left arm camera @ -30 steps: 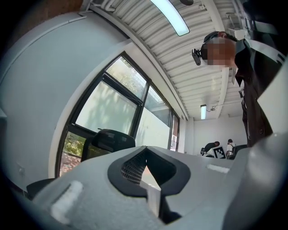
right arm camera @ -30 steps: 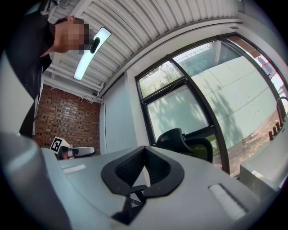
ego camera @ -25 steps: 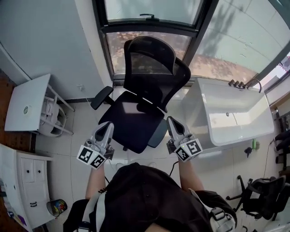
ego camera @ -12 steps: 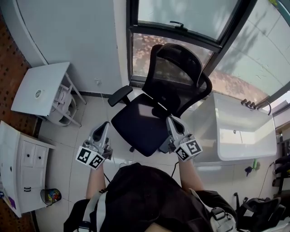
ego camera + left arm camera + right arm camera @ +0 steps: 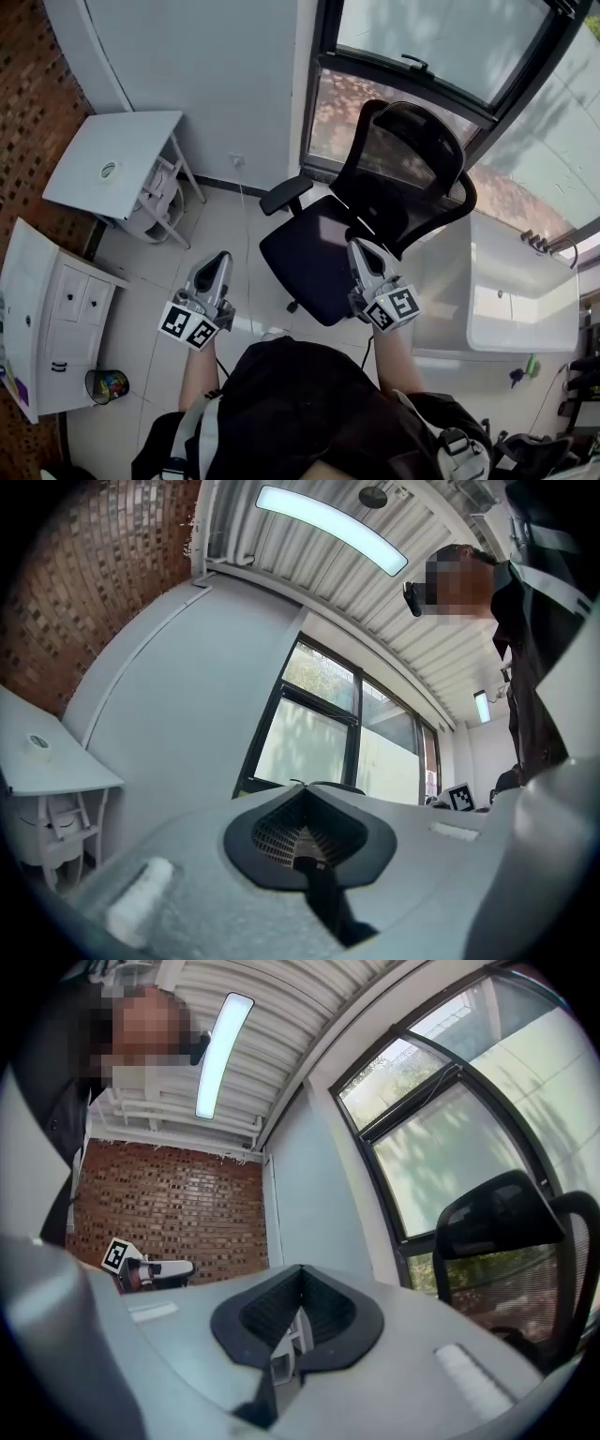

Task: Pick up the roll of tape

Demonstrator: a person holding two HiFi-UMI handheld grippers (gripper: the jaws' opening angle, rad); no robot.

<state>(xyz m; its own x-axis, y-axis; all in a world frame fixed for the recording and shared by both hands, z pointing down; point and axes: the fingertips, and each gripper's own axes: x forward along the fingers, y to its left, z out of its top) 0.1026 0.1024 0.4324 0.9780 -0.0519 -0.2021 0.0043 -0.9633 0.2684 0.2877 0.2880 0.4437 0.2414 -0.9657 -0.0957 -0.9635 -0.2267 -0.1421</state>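
Shifted rightward, the roll of tape (image 5: 109, 171) looks tiny, indistinct.

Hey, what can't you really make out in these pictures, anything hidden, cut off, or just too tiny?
- The roll of tape on the white side table: too small in the head view and the left gripper view to tell its kind.
- The container beside the cabinet: its colourful contents are too small, head view.
- The office chair: base mostly hidden under its seat.
- The cabinet: cut by the head view's left edge.
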